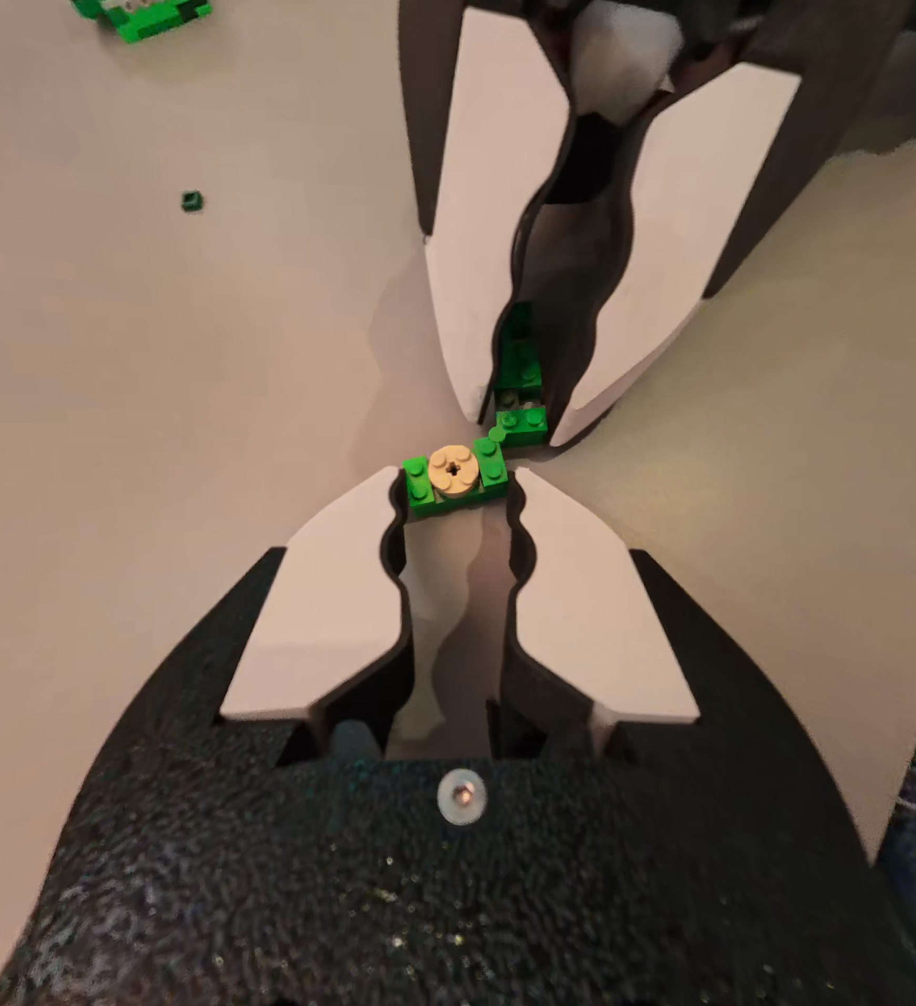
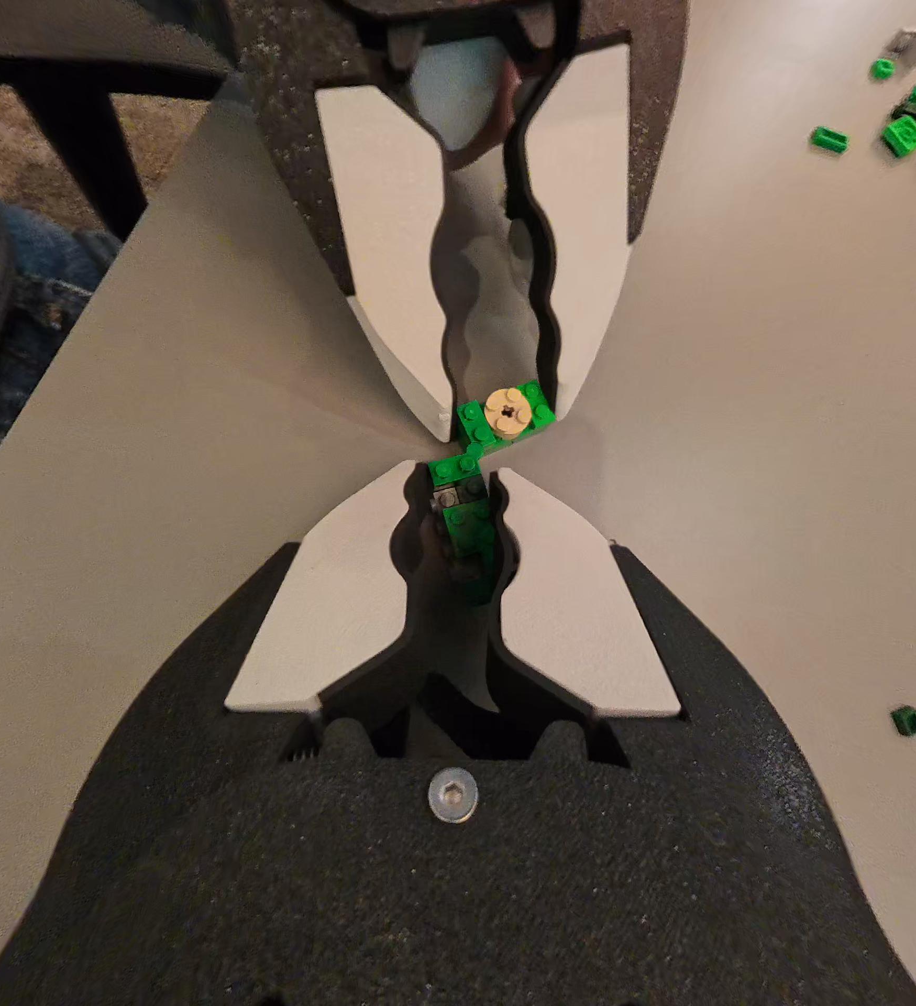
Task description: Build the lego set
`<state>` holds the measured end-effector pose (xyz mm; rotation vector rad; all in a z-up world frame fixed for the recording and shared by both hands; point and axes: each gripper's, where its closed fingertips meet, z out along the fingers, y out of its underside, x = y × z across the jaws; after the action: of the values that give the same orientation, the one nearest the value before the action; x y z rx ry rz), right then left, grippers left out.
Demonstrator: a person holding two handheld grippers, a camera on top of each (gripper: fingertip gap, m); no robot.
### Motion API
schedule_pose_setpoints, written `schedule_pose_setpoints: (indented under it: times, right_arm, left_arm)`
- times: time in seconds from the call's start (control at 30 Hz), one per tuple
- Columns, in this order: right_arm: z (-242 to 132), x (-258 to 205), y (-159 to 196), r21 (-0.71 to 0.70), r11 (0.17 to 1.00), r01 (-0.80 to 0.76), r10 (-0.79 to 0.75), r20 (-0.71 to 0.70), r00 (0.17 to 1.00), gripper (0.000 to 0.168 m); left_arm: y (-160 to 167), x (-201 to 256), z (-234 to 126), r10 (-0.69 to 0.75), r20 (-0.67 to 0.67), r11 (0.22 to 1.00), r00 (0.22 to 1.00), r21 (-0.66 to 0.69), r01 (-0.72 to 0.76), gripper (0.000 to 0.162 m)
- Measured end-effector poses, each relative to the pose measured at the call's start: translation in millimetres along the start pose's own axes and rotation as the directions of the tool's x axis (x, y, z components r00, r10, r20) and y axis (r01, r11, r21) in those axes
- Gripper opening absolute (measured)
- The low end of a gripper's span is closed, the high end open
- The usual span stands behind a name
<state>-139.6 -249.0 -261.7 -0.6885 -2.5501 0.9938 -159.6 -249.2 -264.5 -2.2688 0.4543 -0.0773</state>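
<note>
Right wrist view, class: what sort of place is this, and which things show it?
Probably a room in a home: a plain pale table with loose green lego pieces, carpeted floor beyond its edge, and a seated person's denim-clad leg.

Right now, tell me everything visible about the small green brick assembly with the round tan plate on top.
The green brick assembly with the round tan plate looks like glossy plastic: two bright green studded bricks flank a tan four-stud disc with a cross-shaped centre hole. It sits level between the left gripper fingertips. A small green rounded piece at one corner meets the green-and-grey brick stack held by the right gripper.
</note>
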Motion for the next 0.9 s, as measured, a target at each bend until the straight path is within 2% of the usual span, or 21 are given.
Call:
schedule_pose_setpoints:
  times: [0.37,0.57,0.67,0.77,0.9]
  right_arm:
    - [-1,-12,-1,0.049,0.987,0.151,-0.158,0.196,0.968,0.017]
    - [-1,-16,-2,0.068,0.982,0.179,-0.19,0.25,0.949,0.017]
    - [-4,-11,0,0.05,0.992,0.118,-0.127,0.22,0.967,0.019]
    - [-13,-6,5,0.076,0.991,0.11,-0.122,0.176,0.977,0.023]
    - [-13,-2,17,0.038,0.993,0.115,-0.119,0.128,0.985,0.032]
  left_arm:
    - [-1,8,0,0.12,-0.173,0.993,0.978,0.032,-0.116,0.034]
    - [-2,12,0,0.179,-0.249,0.984,0.952,0.055,-0.171,0.034]
    - [-2,9,1,0.153,-0.222,0.988,0.963,0.063,-0.143,0.035]
    - [0,8,-3,0.145,-0.182,0.988,0.973,0.08,-0.132,0.048]
    - [1,10,-11,0.162,-0.131,0.983,0.978,0.111,-0.148,0.049]
